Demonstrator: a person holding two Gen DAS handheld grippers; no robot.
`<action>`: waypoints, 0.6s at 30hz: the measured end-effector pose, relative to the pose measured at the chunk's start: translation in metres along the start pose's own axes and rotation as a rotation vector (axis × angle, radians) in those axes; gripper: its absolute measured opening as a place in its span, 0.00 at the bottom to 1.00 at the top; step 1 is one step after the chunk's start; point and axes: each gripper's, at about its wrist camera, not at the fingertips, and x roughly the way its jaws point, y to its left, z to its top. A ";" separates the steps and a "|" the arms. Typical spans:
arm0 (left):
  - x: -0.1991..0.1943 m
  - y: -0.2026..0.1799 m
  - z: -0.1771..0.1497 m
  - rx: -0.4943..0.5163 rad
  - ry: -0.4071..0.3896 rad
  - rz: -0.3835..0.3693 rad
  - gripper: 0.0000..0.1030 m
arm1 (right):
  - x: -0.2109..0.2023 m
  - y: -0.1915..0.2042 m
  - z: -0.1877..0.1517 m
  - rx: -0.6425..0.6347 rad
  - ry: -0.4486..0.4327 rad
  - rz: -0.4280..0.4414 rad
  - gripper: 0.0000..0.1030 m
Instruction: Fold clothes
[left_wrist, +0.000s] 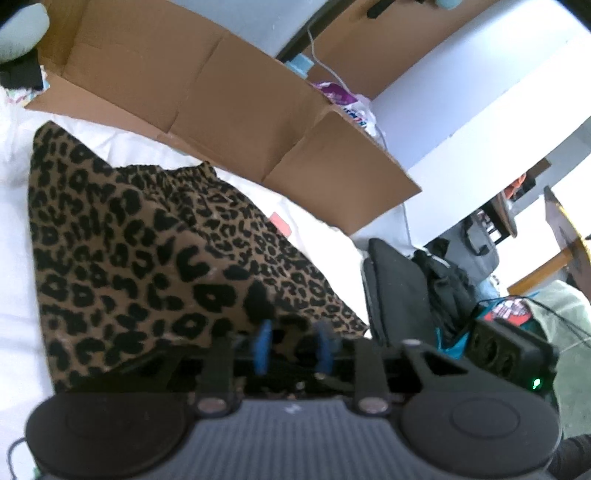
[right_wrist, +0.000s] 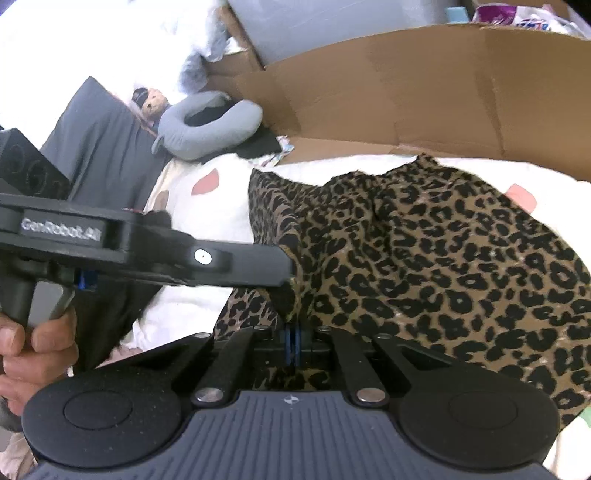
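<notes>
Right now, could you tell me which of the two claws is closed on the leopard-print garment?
The right claw: its blue pads are pinched together on the leopard-print garment, while the left claw stands open.

It was a bedroom in a home: a white bed sheet (right_wrist: 207, 236), a neck pillow (right_wrist: 207, 125), a teddy bear (right_wrist: 153, 103), and cardboard boxes (left_wrist: 207, 96) beside the bed.

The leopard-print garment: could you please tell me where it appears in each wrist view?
Left wrist: leopard-print garment fills the left and centre, on the white bedding.
Right wrist: it fills the centre and right.
Shared landmark: the cardboard box stands behind it in both.
</notes>
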 end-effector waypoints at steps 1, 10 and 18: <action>0.001 0.000 0.001 0.008 0.008 0.014 0.41 | -0.002 -0.002 0.000 0.005 -0.004 -0.002 0.00; -0.002 0.018 0.002 0.040 0.085 0.178 0.61 | -0.024 -0.027 -0.005 0.075 -0.040 -0.017 0.00; -0.004 0.031 -0.007 0.044 0.179 0.248 0.61 | -0.043 -0.070 -0.007 0.176 -0.082 -0.074 0.00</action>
